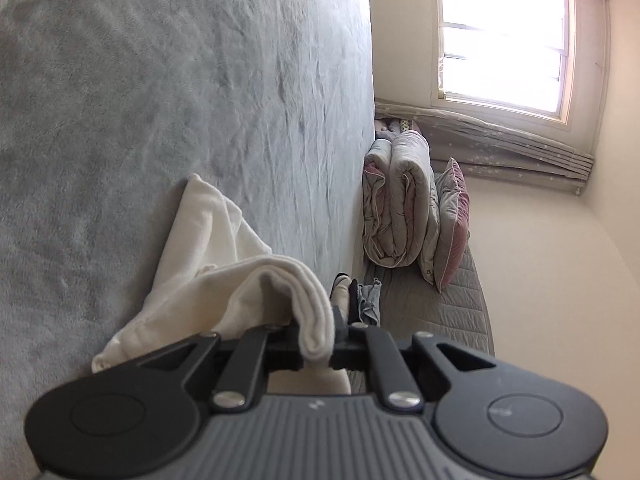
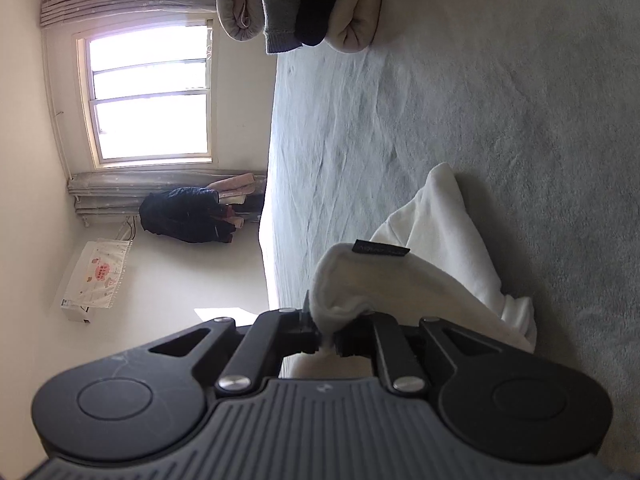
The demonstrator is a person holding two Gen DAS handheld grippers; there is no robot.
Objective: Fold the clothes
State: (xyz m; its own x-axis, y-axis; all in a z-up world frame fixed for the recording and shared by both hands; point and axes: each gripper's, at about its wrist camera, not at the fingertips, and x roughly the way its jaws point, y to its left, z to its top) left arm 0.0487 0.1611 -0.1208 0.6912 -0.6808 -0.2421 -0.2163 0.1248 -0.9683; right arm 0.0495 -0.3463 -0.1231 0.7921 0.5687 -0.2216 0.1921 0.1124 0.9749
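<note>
Both grippers have the white garment pinched. Left gripper: jaws closed down on a folded edge, cloth bunched over the fingers. Right gripper: jaws clamped on another edge, just by the black label. Garment is partly lifted, the rest trails down onto the grey bedspread. Both wrist views are rolled sideways. Background: folded quilts at the far end of the bed, window, dark jacket hanging under it.
</note>
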